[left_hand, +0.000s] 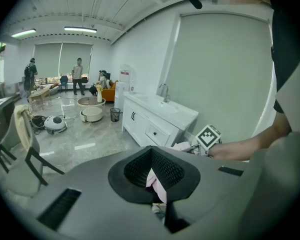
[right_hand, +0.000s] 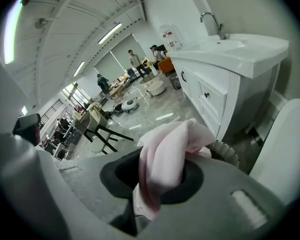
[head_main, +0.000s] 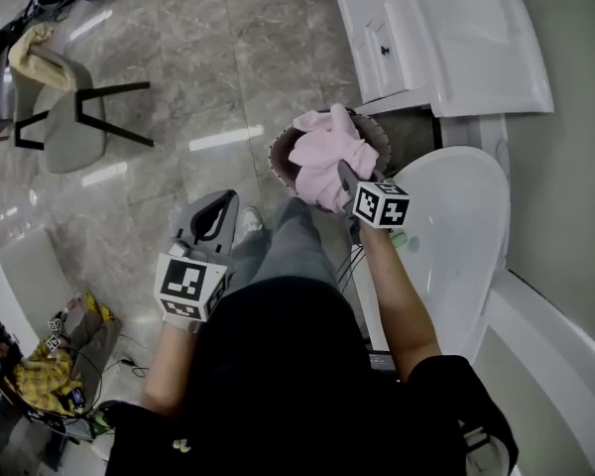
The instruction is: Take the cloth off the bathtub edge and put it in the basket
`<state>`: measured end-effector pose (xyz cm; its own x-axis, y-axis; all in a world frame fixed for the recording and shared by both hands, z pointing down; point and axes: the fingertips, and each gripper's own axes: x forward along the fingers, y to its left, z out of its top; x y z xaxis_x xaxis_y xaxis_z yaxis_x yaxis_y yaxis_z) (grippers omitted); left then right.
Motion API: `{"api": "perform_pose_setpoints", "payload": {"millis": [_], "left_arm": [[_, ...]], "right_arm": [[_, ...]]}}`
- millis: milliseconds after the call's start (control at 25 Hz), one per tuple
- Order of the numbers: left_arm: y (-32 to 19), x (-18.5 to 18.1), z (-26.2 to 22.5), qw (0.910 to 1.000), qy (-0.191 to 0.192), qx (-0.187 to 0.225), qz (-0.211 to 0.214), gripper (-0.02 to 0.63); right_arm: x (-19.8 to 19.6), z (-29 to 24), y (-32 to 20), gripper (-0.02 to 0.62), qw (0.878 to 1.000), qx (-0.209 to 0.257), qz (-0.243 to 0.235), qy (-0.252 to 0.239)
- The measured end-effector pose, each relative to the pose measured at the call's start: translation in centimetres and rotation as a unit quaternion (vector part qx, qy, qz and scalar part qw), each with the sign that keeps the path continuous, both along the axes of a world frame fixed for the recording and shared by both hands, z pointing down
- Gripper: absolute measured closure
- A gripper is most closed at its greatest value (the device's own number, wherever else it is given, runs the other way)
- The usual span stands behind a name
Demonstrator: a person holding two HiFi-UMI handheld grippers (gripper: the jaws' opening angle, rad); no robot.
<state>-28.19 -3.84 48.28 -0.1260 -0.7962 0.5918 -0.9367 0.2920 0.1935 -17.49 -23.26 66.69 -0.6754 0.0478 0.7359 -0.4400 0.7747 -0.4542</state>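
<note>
A pink cloth [head_main: 325,155] hangs bunched over a round woven basket [head_main: 279,157] on the floor. My right gripper [head_main: 343,175] is shut on the cloth, which fills the gap between its jaws [right_hand: 162,156]. The basket's rim [right_hand: 226,154] shows just beyond the cloth. The white bathtub [head_main: 464,228] lies to the right of the basket, under my right forearm. My left gripper [head_main: 216,214] hovers left of the basket, away from the cloth, its jaws together. From the left gripper view I see the right gripper's marker cube [left_hand: 208,136] and some pink cloth [left_hand: 182,146].
A white vanity with a sink [head_main: 446,38] stands beyond the basket. A grey chair [head_main: 59,107] with a draped cloth is at the far left. Clutter and cables [head_main: 50,365] lie on the floor at the lower left. People stand far across the room [left_hand: 78,74].
</note>
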Motion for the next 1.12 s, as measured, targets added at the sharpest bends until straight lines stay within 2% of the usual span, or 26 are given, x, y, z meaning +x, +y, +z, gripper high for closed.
{"api": "perform_pose_setpoints", "payload": {"millis": [520, 880, 1120], "left_arm": [[0.2, 0.9, 6.6, 0.9983, 0.03, -0.049, -0.008, 0.6], [2.8, 1.8, 12.0, 0.9941, 0.055, -0.089, -0.03, 0.6], [4.7, 1.0, 15.5, 0.9885, 0.073, -0.115, -0.066, 0.6]], "right_arm": [[0.9, 17.4, 0.1, 0.517, 0.993, -0.035, 0.004, 0.115], [0.5, 28.2, 0.3, 0.511, 0.984, -0.048, 0.008, 0.172], [0.3, 34.7, 1.4, 0.507, 0.977, -0.048, 0.001, 0.209]]}}
